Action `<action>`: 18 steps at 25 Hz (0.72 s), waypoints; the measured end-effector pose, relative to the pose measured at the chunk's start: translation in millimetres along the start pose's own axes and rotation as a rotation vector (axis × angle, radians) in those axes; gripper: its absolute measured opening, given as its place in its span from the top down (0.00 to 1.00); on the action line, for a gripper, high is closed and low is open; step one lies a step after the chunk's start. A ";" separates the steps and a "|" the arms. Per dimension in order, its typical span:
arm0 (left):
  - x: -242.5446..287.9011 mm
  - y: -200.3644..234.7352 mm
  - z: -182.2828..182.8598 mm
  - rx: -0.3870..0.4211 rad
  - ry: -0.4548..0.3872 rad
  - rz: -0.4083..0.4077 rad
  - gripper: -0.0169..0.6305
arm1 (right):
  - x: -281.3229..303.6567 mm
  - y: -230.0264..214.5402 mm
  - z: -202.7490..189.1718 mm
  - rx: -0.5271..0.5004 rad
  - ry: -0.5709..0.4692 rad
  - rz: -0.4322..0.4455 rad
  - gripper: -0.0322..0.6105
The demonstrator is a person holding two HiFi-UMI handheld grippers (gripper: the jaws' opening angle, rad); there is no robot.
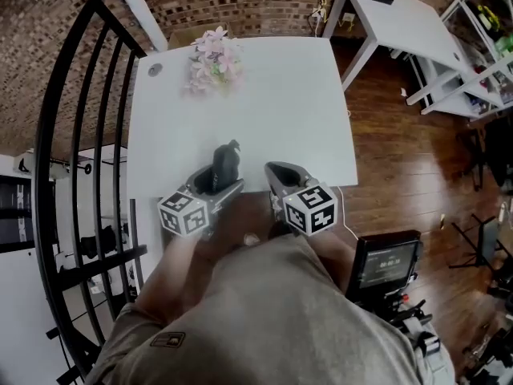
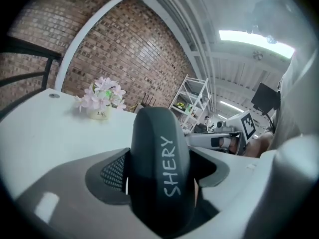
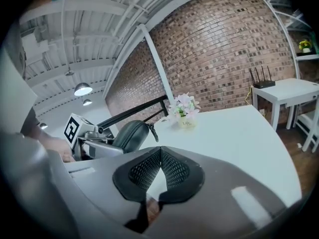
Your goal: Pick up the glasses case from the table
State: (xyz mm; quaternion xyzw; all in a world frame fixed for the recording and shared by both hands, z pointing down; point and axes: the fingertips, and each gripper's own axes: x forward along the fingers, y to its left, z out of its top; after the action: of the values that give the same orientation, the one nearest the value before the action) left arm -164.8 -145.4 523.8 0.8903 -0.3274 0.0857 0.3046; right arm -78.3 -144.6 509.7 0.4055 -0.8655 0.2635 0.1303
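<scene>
Dark "SHERY" glasses case (image 2: 159, 156) clamped in left gripper (image 1: 218, 176), seemingly lifted off white table (image 1: 288, 111).
Right gripper (image 3: 160, 158), at its 3 o'clock, is closed on nothing. Pick-up judged essentially complete; nothing evident remains.

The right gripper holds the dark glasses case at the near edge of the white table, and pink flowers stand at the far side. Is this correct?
Not quite. The left gripper holds the glasses case, as the left gripper view shows; the right gripper is shut on nothing. The white table and pink flowers are as you say.
</scene>
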 end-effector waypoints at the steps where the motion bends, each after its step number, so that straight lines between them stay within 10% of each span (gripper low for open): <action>1: -9.9 -4.1 -4.1 -0.006 -0.009 -0.007 0.41 | -3.5 8.8 -4.9 -0.002 0.000 -0.004 0.93; 18: -78.1 -42.5 -11.9 -0.088 -0.140 -0.088 0.41 | -35.0 61.6 -20.4 -0.016 -0.035 -0.013 0.94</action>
State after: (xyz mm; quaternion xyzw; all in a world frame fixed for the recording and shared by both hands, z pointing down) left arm -197.4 -71.3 485.1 0.8933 -0.3120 -0.0046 0.3235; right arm -103.2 -78.2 489.6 0.4146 -0.8672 0.2484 0.1200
